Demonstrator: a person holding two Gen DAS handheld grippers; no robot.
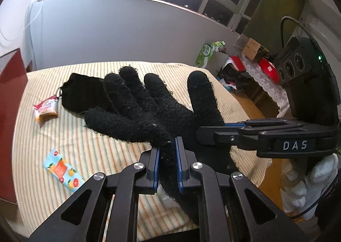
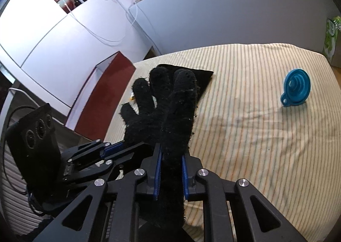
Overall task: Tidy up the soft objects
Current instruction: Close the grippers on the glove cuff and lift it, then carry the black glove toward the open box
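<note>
A black fuzzy glove (image 1: 149, 109) hangs spread above the striped bedcover (image 1: 89, 148), its fingers pointing away from me. My left gripper (image 1: 167, 156) is shut on the glove's cuff edge on the little-finger side, the blue pads pressing the fabric. My right gripper (image 1: 202, 133) comes in from the right and is shut on the glove below the thumb. In the right wrist view the glove (image 2: 162, 109) runs up between the right gripper's (image 2: 171, 156) pads, and the left gripper (image 2: 127, 148) holds it from the left. A second black cloth piece (image 1: 78, 90) lies flat behind.
Two snack packets (image 1: 45, 109) (image 1: 62, 170) lie on the cover's left side. A blue collapsible funnel (image 2: 296, 89) stands at the right. A dark red box (image 2: 106, 90) stands off the left edge. A white-gloved hand (image 1: 309, 182) holds the right gripper. Clutter fills the far right.
</note>
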